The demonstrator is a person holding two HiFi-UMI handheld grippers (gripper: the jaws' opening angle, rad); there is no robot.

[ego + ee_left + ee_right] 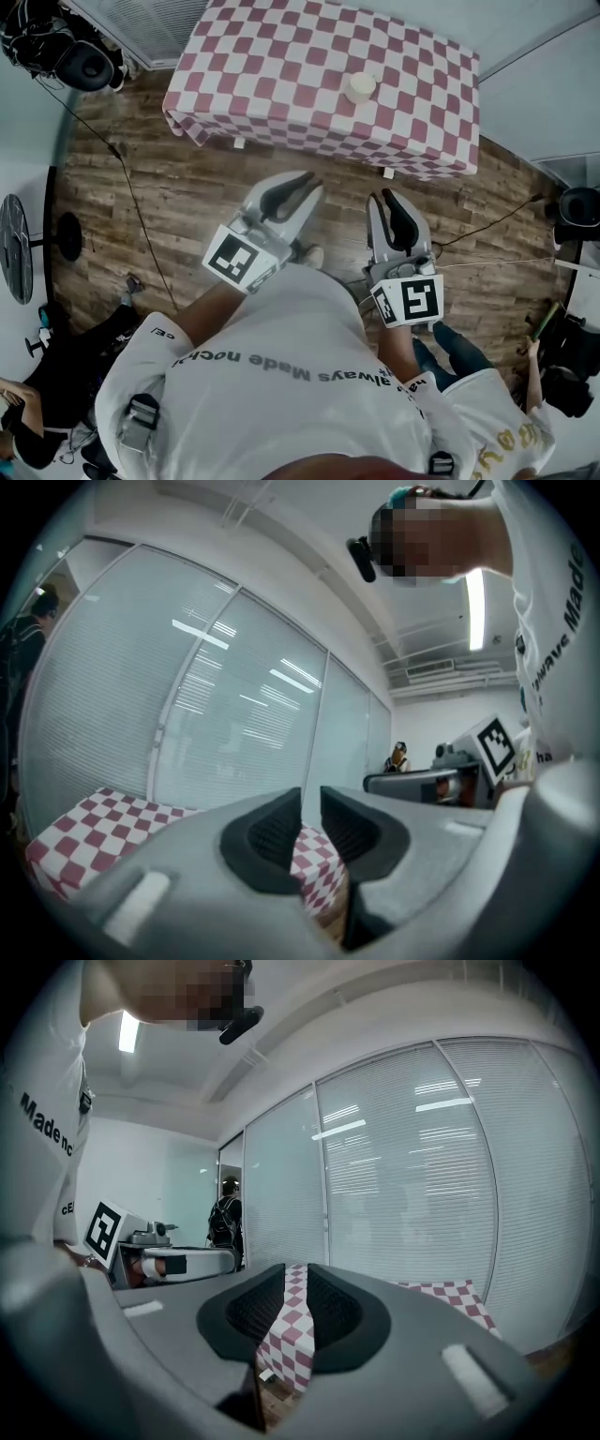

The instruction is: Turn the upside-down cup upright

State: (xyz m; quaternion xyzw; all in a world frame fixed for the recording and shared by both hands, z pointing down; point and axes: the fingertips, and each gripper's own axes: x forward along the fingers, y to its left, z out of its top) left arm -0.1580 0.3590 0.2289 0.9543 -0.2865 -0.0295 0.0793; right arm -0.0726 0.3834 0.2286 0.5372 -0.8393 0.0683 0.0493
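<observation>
Cream-coloured, the cup [361, 87] stands alone on the checked cloth [281, 56] of the table, toward its right half. At this size I cannot tell which end is up. My left gripper [302, 185] and right gripper [386, 199] hang over the wooden floor [187, 187], well apart from the table edge. The jaws of each are drawn nearly together, with nothing between them. In my judgement the task proper has not begun; this is approach only.

Hazards from here:
1. Arriving with the jaws narrow. Cause: no opening before contact. The tips would push the cup, and a light cup would probably skid or topple.
2. Snagging the cloth. Cause: a low approach at the draped near edge. Dragged cloth would carry the cup with it.
3. Squeezing too hard. Cause: a thin wall, if the cup is paper; it could buckle during the turn
</observation>
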